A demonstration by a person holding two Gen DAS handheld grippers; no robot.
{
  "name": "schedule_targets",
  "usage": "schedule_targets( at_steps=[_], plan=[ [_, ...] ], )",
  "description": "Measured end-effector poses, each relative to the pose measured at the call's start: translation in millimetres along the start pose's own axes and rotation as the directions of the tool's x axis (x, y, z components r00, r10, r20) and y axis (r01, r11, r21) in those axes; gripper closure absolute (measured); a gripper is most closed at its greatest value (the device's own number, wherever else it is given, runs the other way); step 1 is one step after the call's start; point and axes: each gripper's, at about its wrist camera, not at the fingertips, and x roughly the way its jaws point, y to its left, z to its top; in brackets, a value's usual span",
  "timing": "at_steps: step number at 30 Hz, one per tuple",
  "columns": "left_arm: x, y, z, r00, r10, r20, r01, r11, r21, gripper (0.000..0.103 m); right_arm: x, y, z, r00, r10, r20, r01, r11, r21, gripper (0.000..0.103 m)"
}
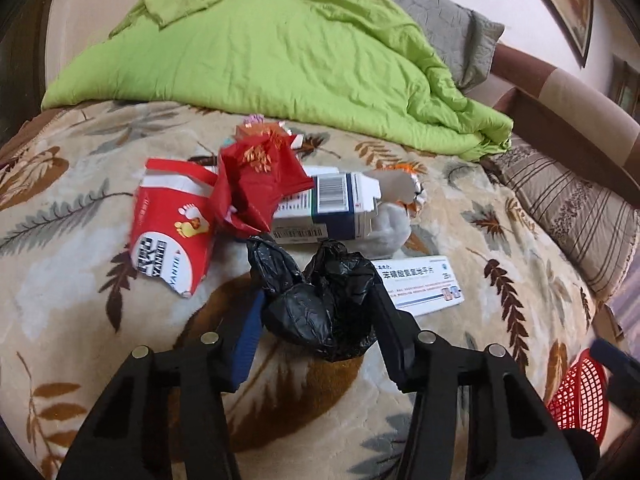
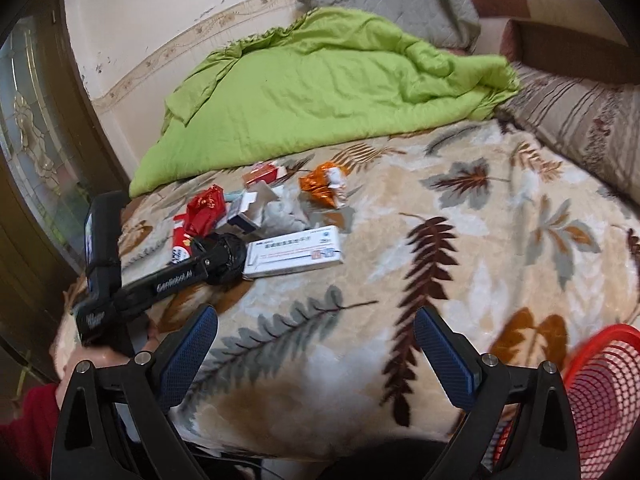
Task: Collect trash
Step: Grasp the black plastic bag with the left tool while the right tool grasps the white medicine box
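We've got the left gripper closed around a crumpled black plastic bag, on the near side of the litter pile on the bed. The red basket sits off to our right, near the bed's edge, so the carry goes rightward. The right gripper hangs wide open, empty, right beside that basket.

Leaf-print bed carries green quilt and scattered trash.

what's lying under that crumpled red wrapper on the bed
The crumpled red wrapper lies across the red carton and one end of the white and blue box. What the wrapper covers beneath itself cannot be seen.
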Motion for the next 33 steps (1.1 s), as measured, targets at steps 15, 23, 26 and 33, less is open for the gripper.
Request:
schedule_targets(
  at_steps=[15,23,26,33],
  plan=[
    [-49.1,19.7,-0.3,0.989,0.065,0.133,-0.070,0.997,0.028,0.052,194.6,-17.8,91.2,0.952,0.134,-0.277,-0.117,0.990,0.077,0.041],
    [-52.2,36.0,4.5,0.987,0.072,0.140,-0.071,0.997,-0.017,0.052,183.8,-12.1,60.5,0.881,0.296,-0.370,-0.254,0.954,0.159,0.035],
    [-52.3,35.2,4.6,0.987,0.067,0.143,-0.065,0.998,-0.021,0.052,172.1,6.6,45.1,0.826,0.363,-0.431,-0.336,0.931,0.141,0.031],
    [-55.6,37.7,1.8,0.986,0.084,0.145,-0.081,0.996,-0.022,0.052,162.5,56.6,37.2,0.896,0.219,-0.385,-0.300,0.940,-0.164,0.012]
  ],
)
